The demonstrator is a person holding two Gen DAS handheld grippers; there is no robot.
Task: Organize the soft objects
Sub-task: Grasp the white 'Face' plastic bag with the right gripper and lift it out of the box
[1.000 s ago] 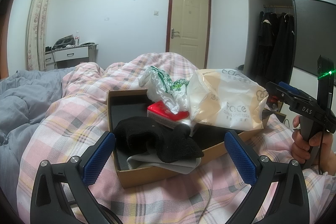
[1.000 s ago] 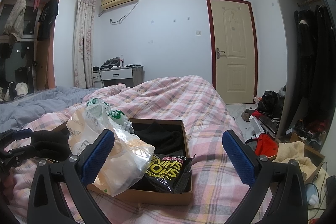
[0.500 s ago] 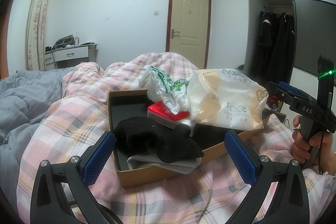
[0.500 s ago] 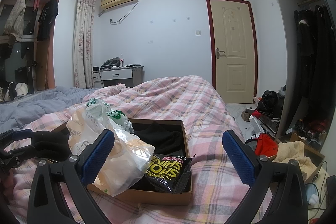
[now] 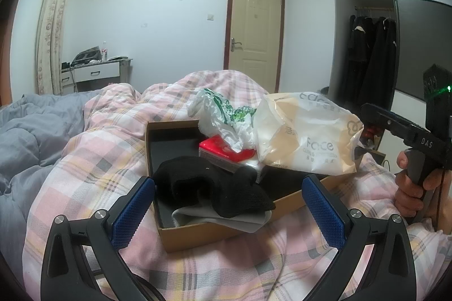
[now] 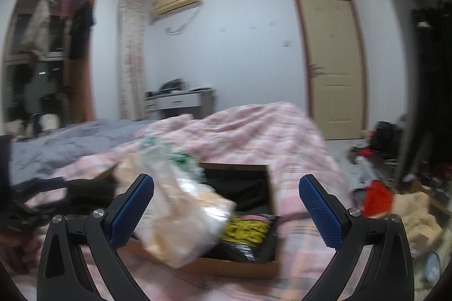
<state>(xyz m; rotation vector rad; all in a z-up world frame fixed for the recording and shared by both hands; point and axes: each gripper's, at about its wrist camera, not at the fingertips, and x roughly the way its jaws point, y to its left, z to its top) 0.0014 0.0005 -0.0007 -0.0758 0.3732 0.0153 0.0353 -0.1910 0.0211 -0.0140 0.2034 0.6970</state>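
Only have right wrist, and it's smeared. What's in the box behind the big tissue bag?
Observer: A black cloth lying on a grey cloth, in the corner of the cardboard box nearest the left gripper.
Operator: Anything red in there?
Observer: Yes, a red pack, partly under the green-and-white bag.
Operator: Left gripper holding anything?
Observer: No. Its jaws are wide open and empty.

Quilt (image 5: 107,137): pink, white and grey check. Blanket (image 5: 31,137), far left: plain grey-blue. Box (image 5: 197,237): brown outside, black inside. Sock (image 5: 214,188): black. Cloth (image 5: 226,219): grey. Packet (image 5: 226,150): red. Bag (image 5: 308,143): cream, grey lettering. Snack pouch (image 6: 248,233): black, yellow lettering.
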